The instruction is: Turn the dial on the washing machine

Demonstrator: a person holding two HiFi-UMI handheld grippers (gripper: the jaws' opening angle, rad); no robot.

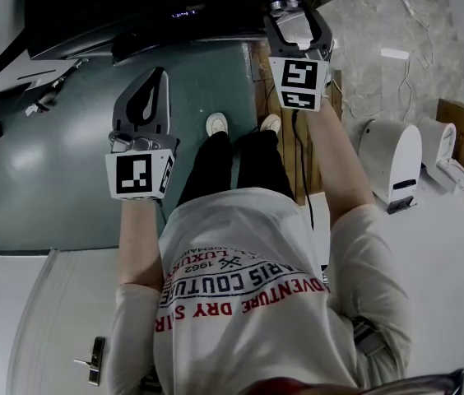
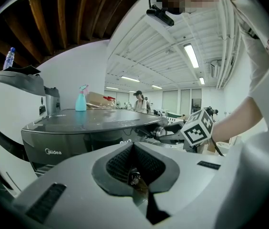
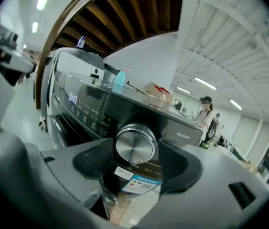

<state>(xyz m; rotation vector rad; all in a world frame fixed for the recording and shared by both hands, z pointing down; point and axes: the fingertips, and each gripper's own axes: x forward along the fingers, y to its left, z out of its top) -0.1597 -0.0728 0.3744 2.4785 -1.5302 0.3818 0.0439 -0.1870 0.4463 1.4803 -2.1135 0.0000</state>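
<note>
The dark washing machine [image 1: 174,11] runs along the top of the head view. Its round silver dial [image 3: 135,145] sits on the front panel, right between the two black pads of my right gripper [image 3: 135,162]. The pads press close on either side of the dial, so the gripper is shut on it. From above, the right gripper [image 1: 286,13] reaches the machine's front with the dial [image 1: 282,5] showing between its fingers. My left gripper [image 1: 145,97] hangs back over the green floor, shut and holding nothing. Its view shows the washing machine [image 2: 77,128] ahead.
A blue spray bottle [image 2: 80,99] and a bag stand on top of the machine. White appliances [image 1: 390,159] and a cardboard box [image 1: 462,130] sit on the floor to the right. A wooden board [image 1: 285,142] lies under my right arm. A person [image 2: 138,99] stands far behind.
</note>
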